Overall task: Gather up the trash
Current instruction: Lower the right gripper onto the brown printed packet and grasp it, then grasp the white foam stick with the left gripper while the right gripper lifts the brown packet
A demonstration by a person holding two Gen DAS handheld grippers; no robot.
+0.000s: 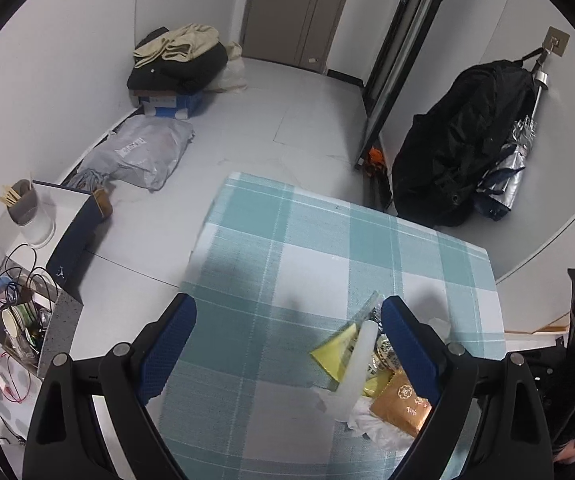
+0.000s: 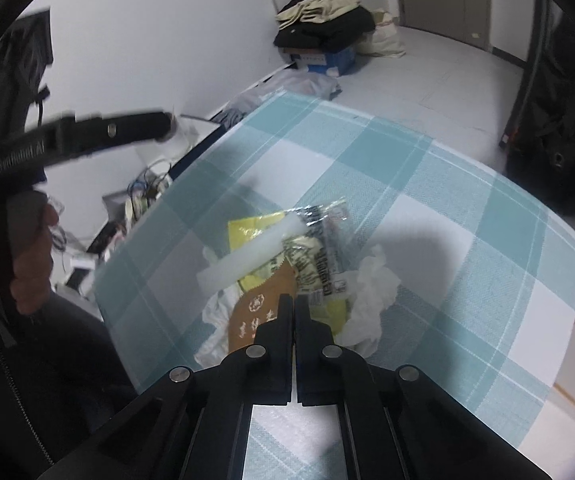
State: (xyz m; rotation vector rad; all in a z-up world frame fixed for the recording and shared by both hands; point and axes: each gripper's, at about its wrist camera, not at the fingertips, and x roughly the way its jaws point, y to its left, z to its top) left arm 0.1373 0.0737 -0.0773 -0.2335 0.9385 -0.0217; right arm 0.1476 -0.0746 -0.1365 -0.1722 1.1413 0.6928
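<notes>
Left gripper (image 1: 287,348) jaws spread wide, empty, over the checked tablecloth (image 1: 319,240). Right gripper (image 2: 294,304) jaws pressed together at the edge of the brown packet (image 2: 259,308); can't tell if it's pinched. Trash pile (image 2: 287,264) mid-table: yellow wrapper (image 2: 247,230), white foam strip (image 2: 251,254), crumpled tissue (image 2: 371,284), printed clear wrapper (image 2: 323,248), text unreadable.
</notes>
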